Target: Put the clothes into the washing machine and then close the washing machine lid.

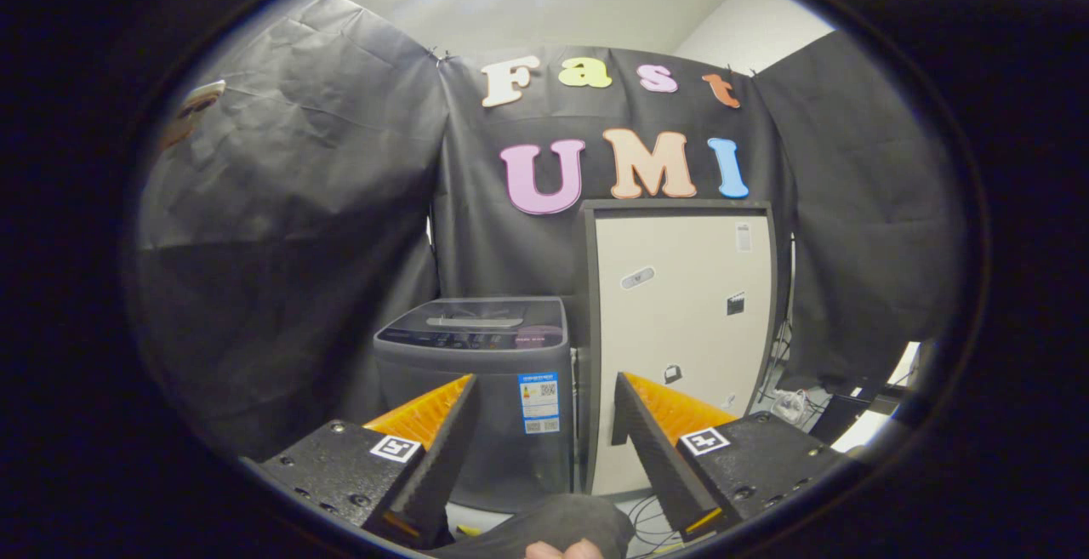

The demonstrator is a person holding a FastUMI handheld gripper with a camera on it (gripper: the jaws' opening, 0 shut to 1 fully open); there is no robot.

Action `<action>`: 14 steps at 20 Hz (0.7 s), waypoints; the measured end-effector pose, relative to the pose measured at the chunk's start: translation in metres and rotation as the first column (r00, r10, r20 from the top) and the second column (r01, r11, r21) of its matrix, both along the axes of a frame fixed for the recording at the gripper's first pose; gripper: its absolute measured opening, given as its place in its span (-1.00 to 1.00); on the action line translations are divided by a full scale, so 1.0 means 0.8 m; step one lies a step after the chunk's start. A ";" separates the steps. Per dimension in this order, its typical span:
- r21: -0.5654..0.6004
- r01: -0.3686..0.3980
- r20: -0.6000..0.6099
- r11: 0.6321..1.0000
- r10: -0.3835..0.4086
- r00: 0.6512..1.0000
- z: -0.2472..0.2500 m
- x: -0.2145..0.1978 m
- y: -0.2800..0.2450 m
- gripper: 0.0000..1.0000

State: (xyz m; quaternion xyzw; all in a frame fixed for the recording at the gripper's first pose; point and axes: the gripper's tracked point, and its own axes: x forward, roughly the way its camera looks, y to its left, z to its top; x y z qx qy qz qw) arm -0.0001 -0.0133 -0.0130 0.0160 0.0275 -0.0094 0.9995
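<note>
A dark grey top-loading washing machine (476,389) stands on the floor beyond my fingers, its lid (476,321) lying flat and shut. My gripper (544,410) is open, with nothing pressed between its orange and black fingers (430,423). A dark grey piece of clothing (553,529) lies low between the finger bases, with part of a hand (563,550) just under it. The left finger overlaps the machine's front in the view but stays well short of it.
A tall beige cabinet with a dark frame (681,338) stands right beside the washing machine. Cables and small items (791,406) lie on the floor to the right of it. Black cloth walls close the booth behind and at both sides.
</note>
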 end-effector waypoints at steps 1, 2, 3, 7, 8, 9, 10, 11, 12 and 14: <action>0.000 -0.001 0.000 1.000 0.001 1.000 0.001 0.000 0.000 0.90; -0.001 0.001 0.002 1.000 -0.001 1.000 0.001 0.000 -0.001 0.90; -0.002 -0.001 0.002 1.000 0.001 1.000 0.001 0.000 0.000 0.90; -0.002 0.000 0.003 1.000 0.000 1.000 0.001 0.000 0.000 0.90; -0.002 0.000 0.003 1.000 0.000 1.000 0.001 -0.001 0.001 0.90; -0.003 0.000 0.003 1.000 0.000 1.000 0.001 -0.001 0.000 0.90; -0.004 0.000 0.003 1.000 0.000 1.000 0.001 0.001 0.000 0.90; -0.004 -0.001 0.002 1.000 0.001 1.000 0.001 0.001 0.000 0.90; -0.004 -0.001 0.003 1.000 0.001 1.000 0.000 0.001 0.000 0.90; -0.006 0.000 0.002 1.000 0.000 1.000 0.000 0.001 0.000 0.90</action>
